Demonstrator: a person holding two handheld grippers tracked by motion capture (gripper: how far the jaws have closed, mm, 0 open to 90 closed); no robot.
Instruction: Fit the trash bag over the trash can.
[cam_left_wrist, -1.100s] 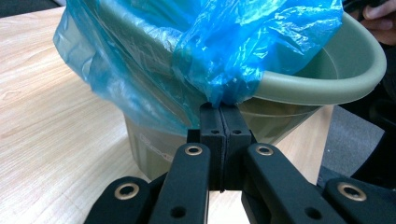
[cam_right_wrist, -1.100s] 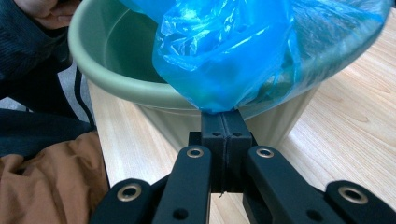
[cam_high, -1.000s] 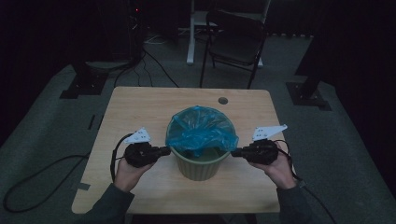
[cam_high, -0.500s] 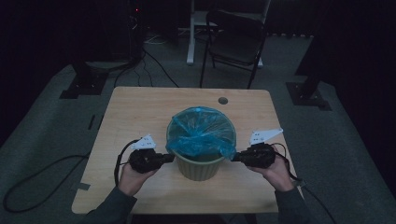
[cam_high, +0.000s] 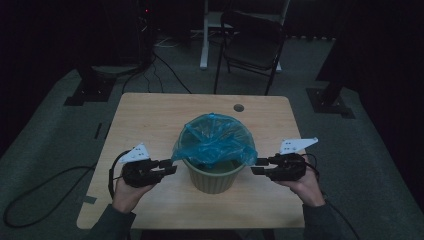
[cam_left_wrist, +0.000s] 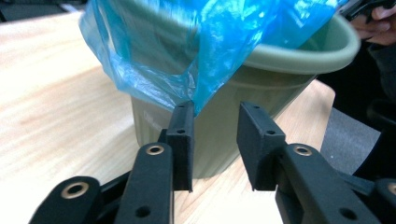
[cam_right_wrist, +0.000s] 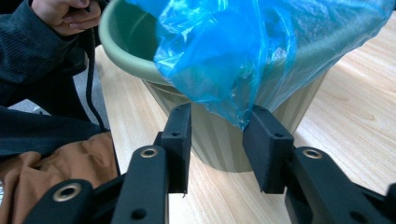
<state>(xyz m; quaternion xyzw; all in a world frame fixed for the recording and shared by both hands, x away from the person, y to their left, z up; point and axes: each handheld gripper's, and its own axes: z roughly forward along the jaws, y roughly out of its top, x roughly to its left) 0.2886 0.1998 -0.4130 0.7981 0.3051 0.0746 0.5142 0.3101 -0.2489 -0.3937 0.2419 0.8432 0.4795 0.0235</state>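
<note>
Blue bag (cam_high: 218, 140) draped over green bin (cam_high: 212, 175) mid-counter (cam_high: 150, 115), flanked by left tongs (cam_high: 170, 167) and right tongs (cam_high: 256, 166), both parted and empty, seemingly poised to catch its hanging edges.

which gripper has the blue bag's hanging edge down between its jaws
The right gripper: the blue bag hangs between its open jaws. At the left gripper, the bag's tip sits at one jaw, off the gap.

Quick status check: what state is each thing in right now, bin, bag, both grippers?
Bin: upright on the table.
Bag: lining the bin, edges draped loosely over the rim.
Left gripper: open, beside the bag's hanging edge.
Right gripper: open, bag's edge hanging by its jaws.
</note>
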